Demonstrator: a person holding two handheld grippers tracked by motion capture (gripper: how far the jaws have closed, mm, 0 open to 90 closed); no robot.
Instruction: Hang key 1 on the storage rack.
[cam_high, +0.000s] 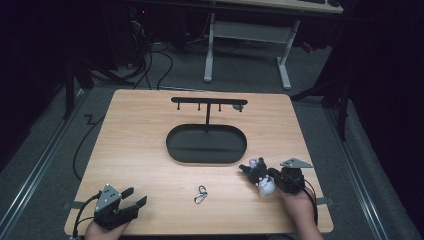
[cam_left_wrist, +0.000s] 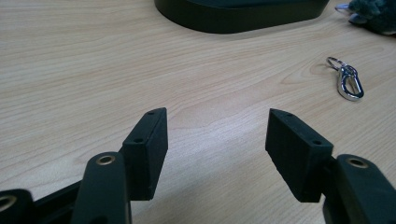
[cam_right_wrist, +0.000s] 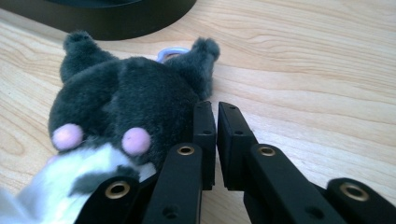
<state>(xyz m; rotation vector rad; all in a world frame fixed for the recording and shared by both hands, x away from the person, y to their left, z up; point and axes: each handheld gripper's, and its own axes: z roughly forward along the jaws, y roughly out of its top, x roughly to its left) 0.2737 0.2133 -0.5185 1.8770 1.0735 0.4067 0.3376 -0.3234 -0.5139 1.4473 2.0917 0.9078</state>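
Table (cam_high: 150, 145) of pale wood seen from above: my right gripper (cam_high: 272, 176) lies at the near right edge with the plush toy (cam_high: 260, 176) right against its tip, the toy just off the near right end of the black oval stand base (cam_high: 206, 144). My left gripper (cam_high: 132, 200) rests at the near left corner, jaws spread wide over bare wood, and a silver carabiner clip (cam_high: 200, 194) lies between the two grippers, well apart from both. In the left gripper view, my left gripper (cam_left_wrist: 217, 135) holds nothing, its jaws gaping over the wood grain; the clip (cam_left_wrist: 348, 80) lies ahead to the right, the stand base (cam_left_wrist: 243, 16) farther off at the top. In the right gripper view, my right gripper (cam_right_wrist: 216, 112) has its jaws drawn nearly together with only a thin slit between them, and the dark grey and white plush toy (cam_right_wrist: 121, 107) presses against the outer side of one jaw, not between them.
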